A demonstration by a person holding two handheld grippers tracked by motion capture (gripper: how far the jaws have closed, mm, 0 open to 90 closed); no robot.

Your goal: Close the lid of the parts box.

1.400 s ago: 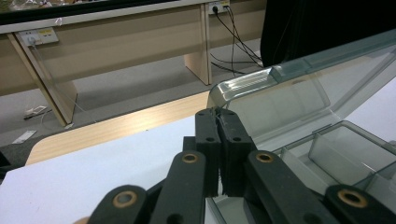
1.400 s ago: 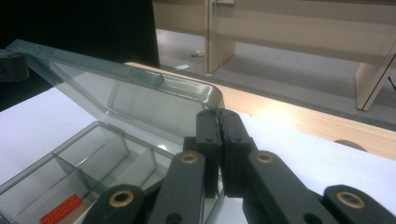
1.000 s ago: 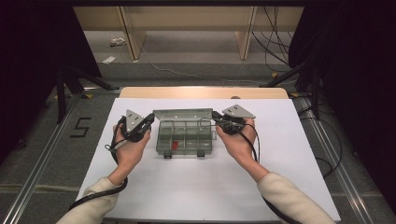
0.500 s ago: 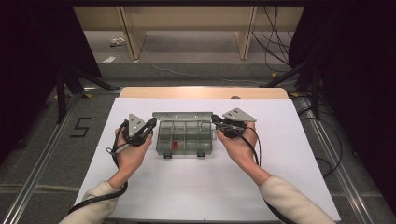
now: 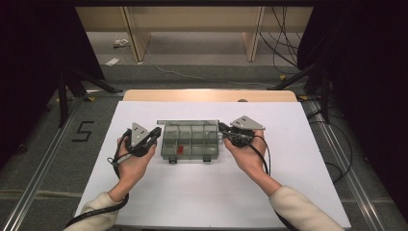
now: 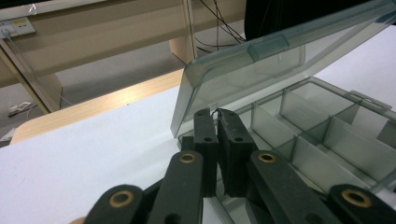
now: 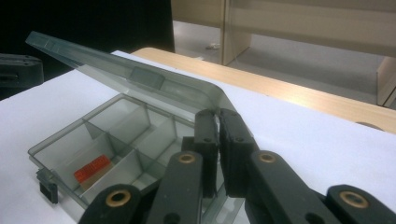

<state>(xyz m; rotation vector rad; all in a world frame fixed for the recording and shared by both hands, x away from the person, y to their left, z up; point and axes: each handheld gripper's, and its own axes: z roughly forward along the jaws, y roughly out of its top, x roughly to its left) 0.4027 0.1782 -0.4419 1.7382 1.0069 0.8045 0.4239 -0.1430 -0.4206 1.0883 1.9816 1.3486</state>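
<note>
White tabletop (image 5: 202, 192), wooden bench legs (image 5: 132, 38), floor cables (image 5: 284, 43)

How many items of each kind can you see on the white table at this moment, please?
Clear plastic compartment box, lid raised: 1
Red piece in a front compartment of that box: 1
Handheld grippers, the left gripper and the right gripper, one at each end of the box: 2
Total: 4

Brightly and evenly lit on the white table sheet (image 5: 202, 192), falling off to deep black at both sides. Soft, faint shadows under hands. Blurred on near black gripper jaws; mild haze overall.
</note>
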